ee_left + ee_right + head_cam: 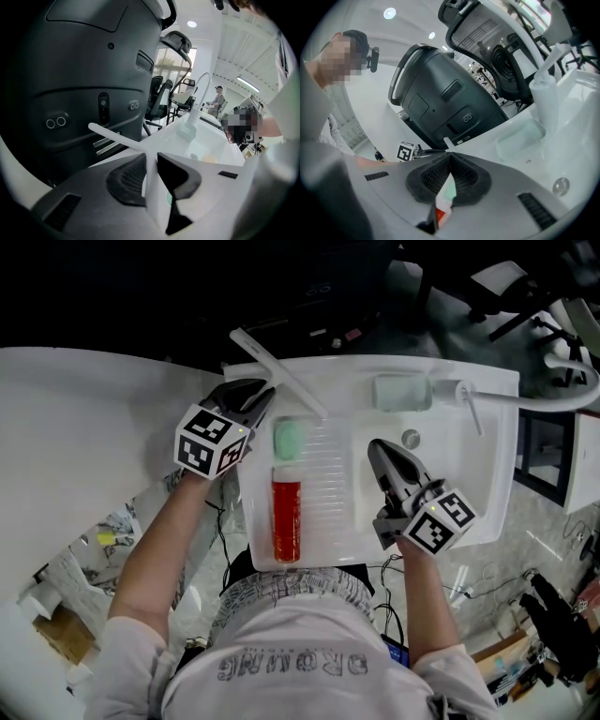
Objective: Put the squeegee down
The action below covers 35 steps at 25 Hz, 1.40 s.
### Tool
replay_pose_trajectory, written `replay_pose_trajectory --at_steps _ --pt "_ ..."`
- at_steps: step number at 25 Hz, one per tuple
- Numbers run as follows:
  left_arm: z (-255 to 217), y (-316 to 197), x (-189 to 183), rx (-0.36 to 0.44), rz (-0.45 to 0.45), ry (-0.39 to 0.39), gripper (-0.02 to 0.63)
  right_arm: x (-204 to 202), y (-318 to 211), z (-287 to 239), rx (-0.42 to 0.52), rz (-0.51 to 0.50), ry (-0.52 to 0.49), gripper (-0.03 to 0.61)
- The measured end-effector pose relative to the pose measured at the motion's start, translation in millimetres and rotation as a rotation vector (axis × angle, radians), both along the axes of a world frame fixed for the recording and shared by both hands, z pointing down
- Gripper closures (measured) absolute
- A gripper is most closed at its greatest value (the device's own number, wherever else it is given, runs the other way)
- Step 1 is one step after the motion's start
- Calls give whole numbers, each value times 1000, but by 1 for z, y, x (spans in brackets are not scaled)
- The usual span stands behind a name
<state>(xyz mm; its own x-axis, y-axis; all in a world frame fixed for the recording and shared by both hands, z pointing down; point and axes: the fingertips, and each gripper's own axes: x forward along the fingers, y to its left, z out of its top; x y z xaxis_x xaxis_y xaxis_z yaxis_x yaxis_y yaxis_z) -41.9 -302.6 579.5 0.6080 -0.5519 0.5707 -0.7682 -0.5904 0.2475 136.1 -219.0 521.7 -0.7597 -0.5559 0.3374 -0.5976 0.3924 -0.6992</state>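
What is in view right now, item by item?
sink: one, white, on the table
squeegee: one, white, clamped above the sink's back left corner
bottle: one, red, lying on the ribbed drainboard
pad: one, green, at the bottle's far end
dish: one, pale green, back of the sink
tap: one, white, back right
left hand-held gripper: one, dark, shut on the squeegee
right hand-held gripper: one, dark, shut, empty, over the basin

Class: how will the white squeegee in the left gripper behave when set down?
The white plastic T-shaped squeegee looks stiff: its blade juts straight from the left gripper. Being thin, probably light; the crossbar should stop it rolling.
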Motion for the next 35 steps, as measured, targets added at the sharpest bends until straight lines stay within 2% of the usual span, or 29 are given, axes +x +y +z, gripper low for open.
replay_pose_trajectory --at_steps 20,35 --pt "2 6 -7 -8 -17 -16 492 -10 2 -6 9 -8 -8 571" --pt "-32 3 -13 47 -40 6 492 -16 2 -24 44 -13 -10 571"
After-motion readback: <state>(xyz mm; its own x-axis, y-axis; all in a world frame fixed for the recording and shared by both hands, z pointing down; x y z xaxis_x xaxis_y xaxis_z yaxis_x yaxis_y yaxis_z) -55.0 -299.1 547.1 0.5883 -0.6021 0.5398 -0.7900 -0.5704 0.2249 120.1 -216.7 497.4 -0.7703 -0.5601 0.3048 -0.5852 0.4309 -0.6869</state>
